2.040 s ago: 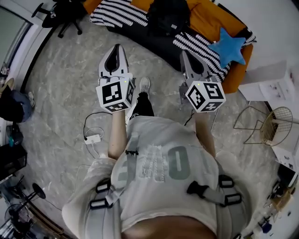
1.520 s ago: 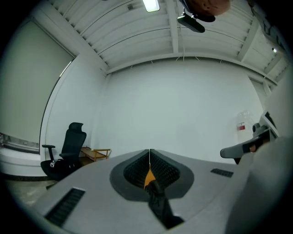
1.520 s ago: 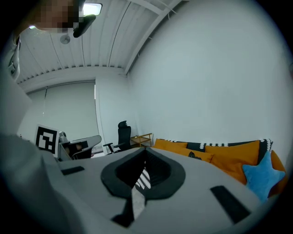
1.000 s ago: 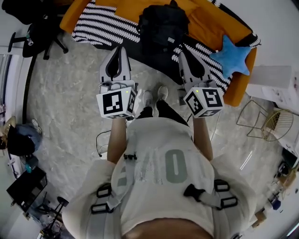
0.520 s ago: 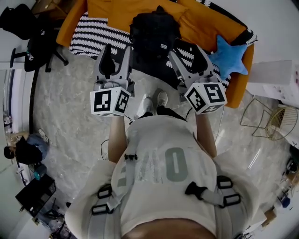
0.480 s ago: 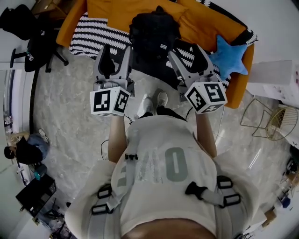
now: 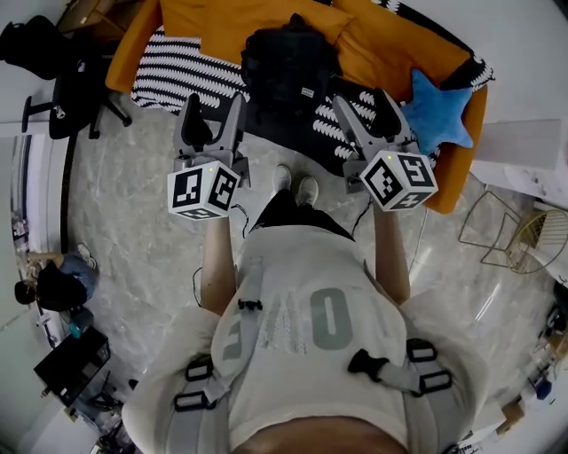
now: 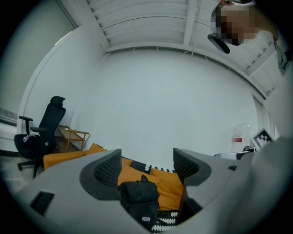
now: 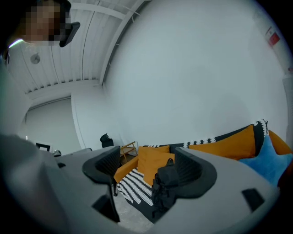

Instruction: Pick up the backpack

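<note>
Well, the orange sofa point(image 7: 204, 18) fills the far side, and our black backpack point(image 7: 288, 62) stands upright on its seat against the back cushions, beside a striped blanket point(image 7: 177, 71). We hold both tongs level and short of it. The left tongs point(image 7: 214, 106) and right tongs point(image 7: 362, 99) are each opening wide, with nothing between the pads. We judge the soft fabric to be the risk: pinching only a loose fold could let the bag sag, tip or slip free as we lift. Whether it is zipped, or what it carries, we cannot see.
</note>
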A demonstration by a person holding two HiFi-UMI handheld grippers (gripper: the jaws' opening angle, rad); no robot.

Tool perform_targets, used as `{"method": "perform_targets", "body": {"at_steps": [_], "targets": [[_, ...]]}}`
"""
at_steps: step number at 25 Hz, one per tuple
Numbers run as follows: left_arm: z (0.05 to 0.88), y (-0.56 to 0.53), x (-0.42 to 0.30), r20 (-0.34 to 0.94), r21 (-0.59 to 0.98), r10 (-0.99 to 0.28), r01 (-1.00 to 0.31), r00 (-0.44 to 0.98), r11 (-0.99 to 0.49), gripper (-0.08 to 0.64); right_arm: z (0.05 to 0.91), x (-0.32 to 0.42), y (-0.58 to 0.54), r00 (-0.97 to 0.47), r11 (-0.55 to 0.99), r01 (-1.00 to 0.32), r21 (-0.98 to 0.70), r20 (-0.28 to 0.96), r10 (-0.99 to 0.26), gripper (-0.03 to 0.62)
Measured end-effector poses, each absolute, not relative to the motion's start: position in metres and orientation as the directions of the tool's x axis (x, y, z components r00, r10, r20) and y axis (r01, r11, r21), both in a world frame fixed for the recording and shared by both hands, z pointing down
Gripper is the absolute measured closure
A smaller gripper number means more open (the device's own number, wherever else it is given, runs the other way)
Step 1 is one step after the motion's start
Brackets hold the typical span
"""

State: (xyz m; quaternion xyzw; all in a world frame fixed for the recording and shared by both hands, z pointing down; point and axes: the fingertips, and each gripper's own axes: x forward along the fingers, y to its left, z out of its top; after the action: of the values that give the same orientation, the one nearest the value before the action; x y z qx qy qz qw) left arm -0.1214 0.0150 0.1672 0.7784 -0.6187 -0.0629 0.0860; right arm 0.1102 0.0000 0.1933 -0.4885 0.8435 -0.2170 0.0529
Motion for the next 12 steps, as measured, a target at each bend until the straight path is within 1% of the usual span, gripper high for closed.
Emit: {"method": "perform_targets", "body": {"at_steps": [5, 10, 12], "targets": [[0.234, -0.029, -0.131, 0.128, 0.301, -0.964, -0.936, 0.231, -0.184, 0.199, 0.221, 0.122, -0.031, -0.493, 0.377, -0.81, -0.45, 0.173, -0.853, 0.229], [0.313, -0.078, -0.141, 0.266, 0.294, -0.933, -0.942, 0.242, -0.161, 0.186, 0.273, 0.118, -0.075, -0.497, 0.341, -0.81, -0.477, 0.25, -0.831, 0.229], [0.354, -0.098, -0.145, 0.331, 0.3, -0.91, -0.942, 0.248, -0.147, 0.184, 0.297, 0.116, -0.093, -0.507, 0.335, -0.809, -0.483, 0.285, -0.814, 0.249]]}}
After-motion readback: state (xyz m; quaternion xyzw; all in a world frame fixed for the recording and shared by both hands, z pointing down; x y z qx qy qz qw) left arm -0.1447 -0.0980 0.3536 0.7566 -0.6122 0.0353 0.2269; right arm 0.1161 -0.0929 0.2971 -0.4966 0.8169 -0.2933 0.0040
